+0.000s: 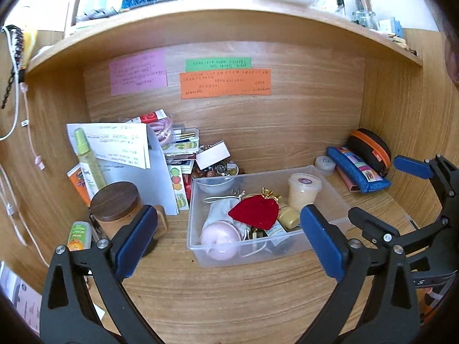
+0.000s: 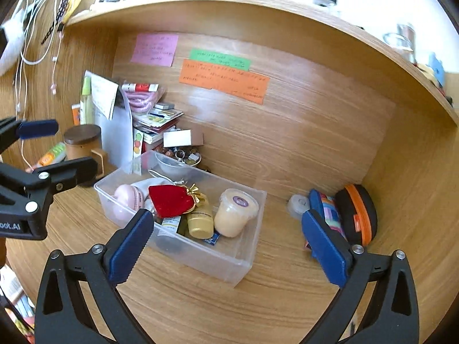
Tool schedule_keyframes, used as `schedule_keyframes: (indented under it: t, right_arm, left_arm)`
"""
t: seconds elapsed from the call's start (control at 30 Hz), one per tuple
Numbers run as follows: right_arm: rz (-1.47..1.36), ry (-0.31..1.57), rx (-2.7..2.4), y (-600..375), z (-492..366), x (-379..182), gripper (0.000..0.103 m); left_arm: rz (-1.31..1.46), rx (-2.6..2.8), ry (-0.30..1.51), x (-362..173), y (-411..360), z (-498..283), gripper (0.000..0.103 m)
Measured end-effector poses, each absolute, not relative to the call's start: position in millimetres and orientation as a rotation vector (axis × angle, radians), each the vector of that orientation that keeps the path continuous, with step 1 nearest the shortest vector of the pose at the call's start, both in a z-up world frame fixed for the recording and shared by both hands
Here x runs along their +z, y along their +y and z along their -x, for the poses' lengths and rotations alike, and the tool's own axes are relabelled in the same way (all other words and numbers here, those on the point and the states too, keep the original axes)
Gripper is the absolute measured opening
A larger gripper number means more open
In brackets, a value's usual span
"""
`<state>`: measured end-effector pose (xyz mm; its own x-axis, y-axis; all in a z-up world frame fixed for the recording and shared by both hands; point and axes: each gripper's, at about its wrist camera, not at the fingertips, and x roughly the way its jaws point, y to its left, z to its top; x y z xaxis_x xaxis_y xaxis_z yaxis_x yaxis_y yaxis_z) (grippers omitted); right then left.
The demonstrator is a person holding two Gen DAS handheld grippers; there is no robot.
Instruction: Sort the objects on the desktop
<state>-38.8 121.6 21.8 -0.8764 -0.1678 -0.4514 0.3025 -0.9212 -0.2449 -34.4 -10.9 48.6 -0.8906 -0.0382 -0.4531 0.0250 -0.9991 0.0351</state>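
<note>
A clear plastic bin (image 1: 330, 200) (image 2: 246, 263) stands on the wooden desk. It holds a red velvet pouch (image 1: 255, 212) (image 2: 169, 200), a pink round case (image 1: 219, 239) (image 2: 126, 196), a cream tub (image 1: 304, 190) (image 2: 233, 212), a small yellow jar (image 2: 200, 222) and a grey cloth bag (image 1: 221, 209). My left gripper (image 1: 229, 240) is open and empty in front of the bin. My right gripper (image 2: 229, 246) is open and empty over the bin's near right side. A blue pencil pouch (image 1: 358, 172) (image 2: 330, 209) and a black-orange case (image 1: 370, 149) (image 2: 357, 213) lie at the right.
A wooden-lidded jar (image 1: 117, 206) (image 2: 83, 142), a green spray bottle (image 1: 87, 160), papers (image 1: 134, 154) and stacked cards (image 1: 180, 154) crowd the back left. A small white lid (image 1: 325, 163) (image 2: 298, 205) lies by the pouch. Coloured notes (image 1: 225, 83) hang on the back wall. Cables (image 2: 25, 57) hang left.
</note>
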Motion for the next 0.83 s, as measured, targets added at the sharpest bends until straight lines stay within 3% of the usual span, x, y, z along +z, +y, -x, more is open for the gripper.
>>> schedule_keyframes:
  t: [0.4, 0.83]
  right_arm:
    - [-0.682, 0.343, -2.863, 135, 30, 6, 0.103]
    - [-0.759, 0.233, -2.836, 147, 44, -5, 0.103]
  left_arm:
    - [-0.756, -2.991, 0.054, 26, -12, 28, 0.103]
    - [-0.784, -3.02, 0.026, 15, -4, 39, 0.103]
